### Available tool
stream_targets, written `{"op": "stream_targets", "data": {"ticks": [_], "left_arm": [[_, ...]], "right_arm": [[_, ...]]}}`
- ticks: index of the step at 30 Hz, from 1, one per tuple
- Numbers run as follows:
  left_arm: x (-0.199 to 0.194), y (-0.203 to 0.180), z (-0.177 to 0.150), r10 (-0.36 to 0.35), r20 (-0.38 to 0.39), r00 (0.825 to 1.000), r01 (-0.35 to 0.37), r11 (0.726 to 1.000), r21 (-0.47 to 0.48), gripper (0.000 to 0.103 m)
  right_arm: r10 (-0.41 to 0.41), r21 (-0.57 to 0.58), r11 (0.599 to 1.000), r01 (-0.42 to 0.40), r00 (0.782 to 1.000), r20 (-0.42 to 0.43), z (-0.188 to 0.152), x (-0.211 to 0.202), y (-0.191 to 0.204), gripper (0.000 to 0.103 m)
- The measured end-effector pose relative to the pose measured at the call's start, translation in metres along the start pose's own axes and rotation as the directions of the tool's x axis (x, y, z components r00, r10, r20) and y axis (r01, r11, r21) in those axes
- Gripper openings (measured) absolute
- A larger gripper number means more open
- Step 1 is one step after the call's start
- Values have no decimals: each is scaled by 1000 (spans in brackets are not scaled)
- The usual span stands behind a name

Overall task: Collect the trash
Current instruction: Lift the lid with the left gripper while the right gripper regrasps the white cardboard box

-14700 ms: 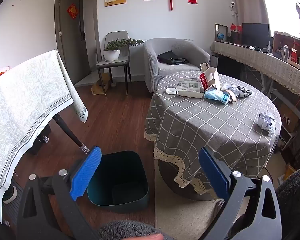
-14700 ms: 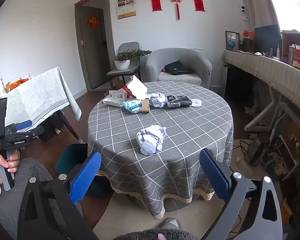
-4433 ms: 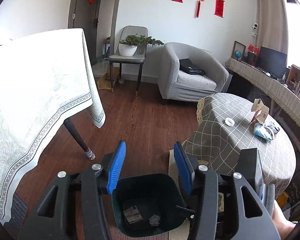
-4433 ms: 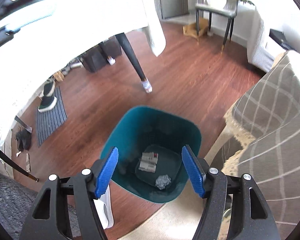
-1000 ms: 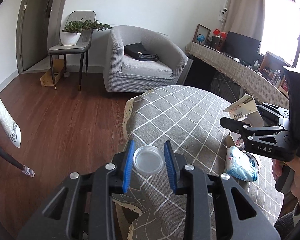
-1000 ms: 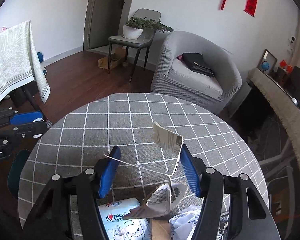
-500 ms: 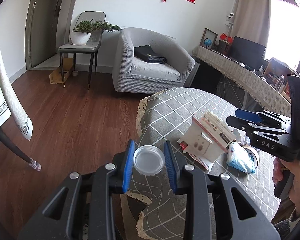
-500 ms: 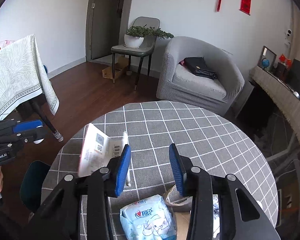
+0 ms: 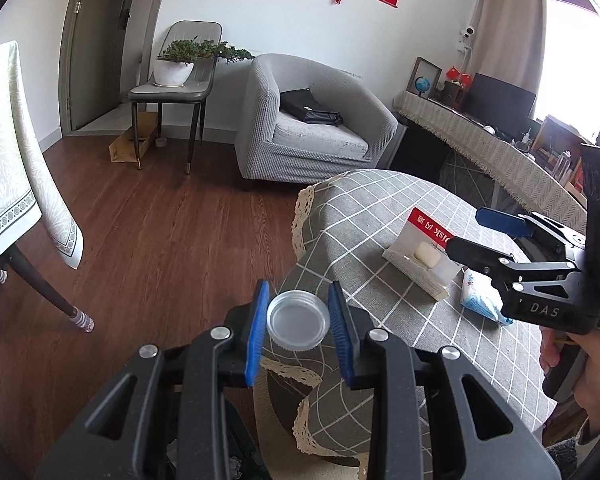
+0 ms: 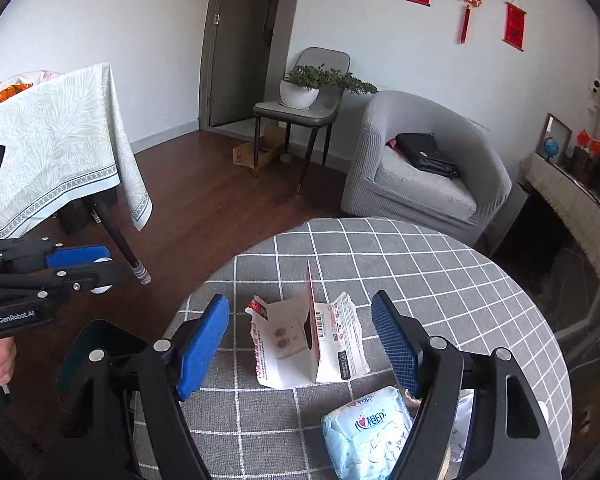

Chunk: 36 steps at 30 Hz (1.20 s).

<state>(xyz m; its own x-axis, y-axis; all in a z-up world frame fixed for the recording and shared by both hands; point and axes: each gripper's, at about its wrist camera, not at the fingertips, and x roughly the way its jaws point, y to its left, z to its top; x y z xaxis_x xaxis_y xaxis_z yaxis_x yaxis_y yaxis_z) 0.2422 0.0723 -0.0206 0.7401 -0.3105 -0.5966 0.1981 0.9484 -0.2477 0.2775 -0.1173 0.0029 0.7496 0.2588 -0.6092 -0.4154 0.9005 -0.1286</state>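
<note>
Clear, glossy plastic lid [image 9: 298,320] with a ribbed rim, pinched between ribbed blue rubbery pads [image 9: 257,332] on matt black plastic left gripper [image 9: 299,322] arms dotted with bright metal screws. Woven grey checked cloth [image 10: 420,264] over the desk, edged in cream lace [image 9: 300,216]. Torn white and red cardboard package [image 10: 308,344], printed and faintly shiny. Soft glossy film on the pale blue tissue pack [image 10: 368,436]. Same matt black plastic and textured blue pads on the right gripper [image 10: 300,344]. Polished dark wood floor [image 9: 160,240], smooth with visible grain. Nubby grey fabric on the armchair [image 10: 420,172]. Smooth teal plastic bin [image 10: 96,344].
</note>
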Motion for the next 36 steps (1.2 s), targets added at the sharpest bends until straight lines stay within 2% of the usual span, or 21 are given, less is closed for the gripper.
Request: {"op": "stream_targets", "data": {"ticks": [1, 4, 6, 7, 9, 13, 16, 27, 32, 36], "left_arm": [[-1, 0, 1, -1, 1, 1000, 1, 1000, 0, 32], [-2, 2, 1, -2, 3, 1000, 2, 1000, 3, 32], [-2, 3, 0, 3, 0, 1000, -3, 1000, 3, 32], [-2, 3, 0, 5, -2, 1000, -5, 1000, 4, 32], [-2, 3, -1, 14, -6, 1000, -14, 1000, 8, 32], [-4, 10, -3, 19, -14, 1000, -19, 1000, -3, 32], [-4, 11, -5, 24, -30, 999, -24, 1000, -3, 33], [-23, 19, -33, 59, -71, 996, -57, 998, 38, 33], [-37, 33, -51, 69, -90, 994, -66, 997, 33, 33], [-52, 48, -65, 82, -97, 992, -80, 997, 22, 33]], "right_arm": [[0, 19, 1000, 0, 1000, 0, 0, 0, -3, 72], [35, 82, 996, -34, 999, -15, 1, 3, -15, 53], [60, 110, 992, -56, 998, -35, -1, 10, -19, 45], [73, 122, 990, -66, 996, -52, -3, 14, -20, 38], [102, 137, 986, -90, 992, -78, -7, 24, -20, 31], [90, 146, 987, -70, 987, -132, -14, 38, -18, 10], [94, 155, 985, -74, 988, -125, -14, 38, -15, 2], [157, 187, 971, -146, 987, -44, -23, 9, 8, 1], [165, 173, 971, -163, 986, 0, -22, -11, 38, 1], [210, 149, 966, -212, 977, 31, -24, -24, 71, 1]]}}
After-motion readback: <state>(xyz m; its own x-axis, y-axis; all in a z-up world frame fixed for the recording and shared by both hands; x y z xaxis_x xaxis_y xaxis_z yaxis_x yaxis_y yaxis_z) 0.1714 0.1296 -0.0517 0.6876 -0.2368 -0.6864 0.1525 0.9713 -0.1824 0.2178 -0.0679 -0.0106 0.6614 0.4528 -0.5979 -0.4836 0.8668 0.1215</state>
